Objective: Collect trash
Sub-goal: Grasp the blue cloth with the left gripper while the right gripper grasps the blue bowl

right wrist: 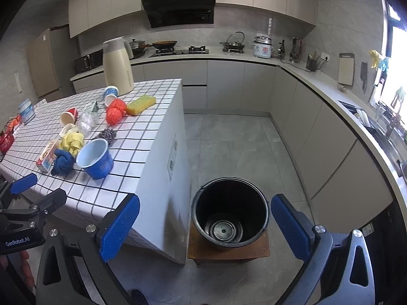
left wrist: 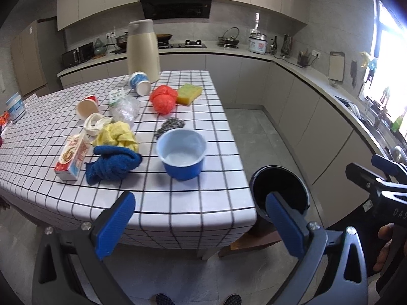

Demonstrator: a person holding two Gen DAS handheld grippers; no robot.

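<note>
Trash lies on the checked table [left wrist: 178, 203]: a milk carton [left wrist: 72, 156], a red paper cup [left wrist: 88, 106] on its side, a blue-white paper cup [left wrist: 139, 83], clear crumpled plastic [left wrist: 126, 108], an orange-red plastic bag [left wrist: 163, 99] and a white wrapper [left wrist: 95, 124]. An empty black bucket [right wrist: 230, 213] stands on a low wooden stool [right wrist: 229, 250] beside the table's corner; it also shows in the left wrist view [left wrist: 279, 190]. My left gripper [left wrist: 201, 221] is open and empty, off the table's near edge. My right gripper [right wrist: 206, 225] is open and empty, just before the bucket.
A blue bowl [left wrist: 182, 153], blue cloth [left wrist: 113, 165], yellow cloth [left wrist: 118, 136], steel scourer [left wrist: 169, 125], yellow sponge [left wrist: 189, 93] and cream thermos jug [left wrist: 143, 50] are also on the table. Kitchen counters [right wrist: 330, 94] run along the back and right. Grey floor [right wrist: 229, 139] lies between.
</note>
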